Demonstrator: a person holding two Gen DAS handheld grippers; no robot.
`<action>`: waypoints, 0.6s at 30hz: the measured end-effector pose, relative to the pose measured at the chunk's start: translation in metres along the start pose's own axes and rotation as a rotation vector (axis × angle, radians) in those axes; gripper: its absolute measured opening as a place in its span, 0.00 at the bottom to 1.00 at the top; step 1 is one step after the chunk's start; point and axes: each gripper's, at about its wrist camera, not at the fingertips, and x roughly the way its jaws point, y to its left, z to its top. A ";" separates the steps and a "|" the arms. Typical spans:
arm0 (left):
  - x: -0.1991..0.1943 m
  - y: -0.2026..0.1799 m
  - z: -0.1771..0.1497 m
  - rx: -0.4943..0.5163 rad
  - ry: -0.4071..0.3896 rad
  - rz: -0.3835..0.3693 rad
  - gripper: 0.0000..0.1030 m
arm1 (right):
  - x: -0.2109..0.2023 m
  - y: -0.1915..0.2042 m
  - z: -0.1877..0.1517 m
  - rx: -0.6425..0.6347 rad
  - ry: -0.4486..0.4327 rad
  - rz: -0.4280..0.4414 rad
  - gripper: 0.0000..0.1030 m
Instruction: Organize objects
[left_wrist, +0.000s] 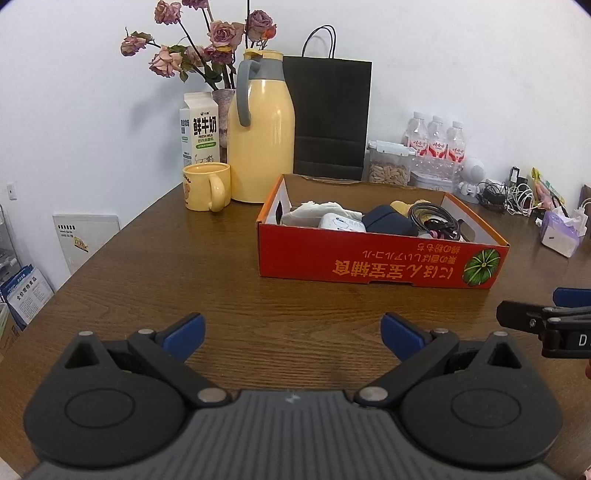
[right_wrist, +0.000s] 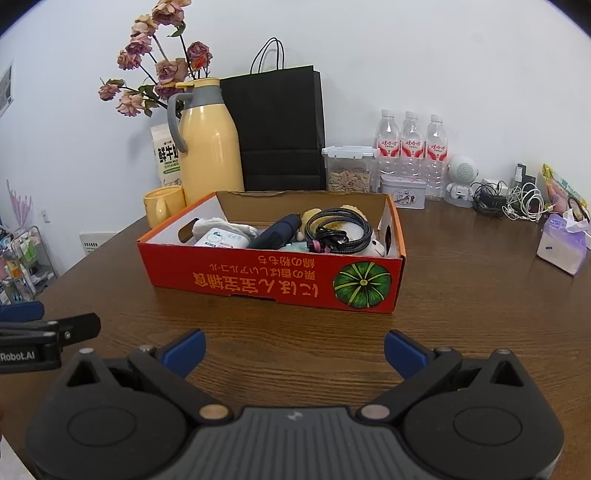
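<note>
An orange cardboard box (left_wrist: 380, 266) (right_wrist: 273, 277) with a pumpkin picture stands on the brown wooden table (left_wrist: 184, 266) (right_wrist: 480, 295). Inside lie a white pack (right_wrist: 221, 238), a dark blue folded umbrella (right_wrist: 275, 230), a coiled black cable (right_wrist: 338, 229) and soft white and yellow items. My left gripper (left_wrist: 293, 334) hovers open over the table in front of the box, nothing between its blue pads. My right gripper (right_wrist: 294, 350) is likewise open and empty in front of the box. Each gripper shows at the edge of the other's view.
Along the wall stand a yellow mug (left_wrist: 205, 186), a milk carton (left_wrist: 199, 129), a yellow thermos jug (left_wrist: 260, 136), dried roses (left_wrist: 199, 48), a black paper bag (left_wrist: 328, 114), a seed container (right_wrist: 349, 170), a tin (right_wrist: 402, 192), three water bottles (right_wrist: 412, 144), a small white robot figure (right_wrist: 461, 181), tangled chargers (right_wrist: 517, 195) and a tissue pack (right_wrist: 561, 247).
</note>
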 end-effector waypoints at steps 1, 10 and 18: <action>0.000 0.000 -0.001 0.000 0.001 0.000 1.00 | 0.000 0.000 0.000 0.000 0.000 0.000 1.00; -0.001 -0.002 -0.001 0.004 0.006 -0.005 1.00 | -0.001 0.000 0.000 0.004 -0.001 0.000 1.00; 0.000 -0.001 -0.001 0.005 0.009 -0.003 1.00 | -0.001 -0.001 0.000 0.003 0.000 0.000 1.00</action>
